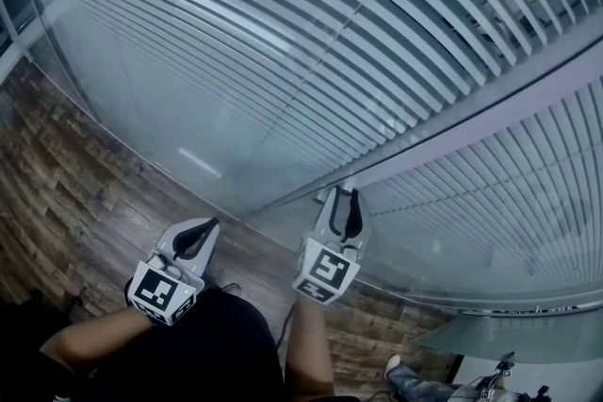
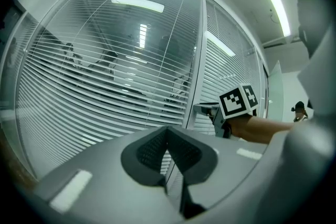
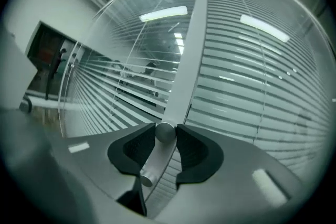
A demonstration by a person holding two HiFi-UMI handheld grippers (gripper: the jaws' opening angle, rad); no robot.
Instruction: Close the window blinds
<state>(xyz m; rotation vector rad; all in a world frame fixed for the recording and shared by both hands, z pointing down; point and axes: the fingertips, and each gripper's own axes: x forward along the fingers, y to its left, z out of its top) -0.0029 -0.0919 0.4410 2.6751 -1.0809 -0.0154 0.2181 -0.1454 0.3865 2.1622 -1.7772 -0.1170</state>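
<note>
**A:** Where are the blinds?

**B:** The blinds [image 1: 283,33] hang behind a glass wall [image 1: 217,167] straight ahead, at the far edge of the wooden floor [image 1: 66,193]. A pale upright frame bar [image 3: 190,44] splits the glass into a left panel and a right panel, and both have slats.

**A:** Are they open or closed?

**B:** In the left panel the slats are tilted open, and a dim room shows between them. In the right panel they look flatter and paler, and I can't make out much through them.

**A:** What about the right gripper?

**B:** The right gripper [image 1: 345,196] is at the near face of the frame bar. Its two dark pads are clamped on a round silver knob [image 3: 165,132] on the bar, with one pad pressing each side. A short silver cylinder [image 3: 148,166] runs from the knob towards the camera, between the jaws.

**A:** And the left one?

**B:** The left gripper [image 1: 207,227] is to the left of the right one and apart from it. It points at the left panel and touches nothing. Its jaws are together with the pad tips meeting, and there is nothing between them.

**A:** Does its own view show the other gripper?

**B:** Yes. The right gripper's marker cube [image 2: 239,102] shows on the right, just beside the bar, at the end of a bare forearm [image 2: 262,129].
</note>
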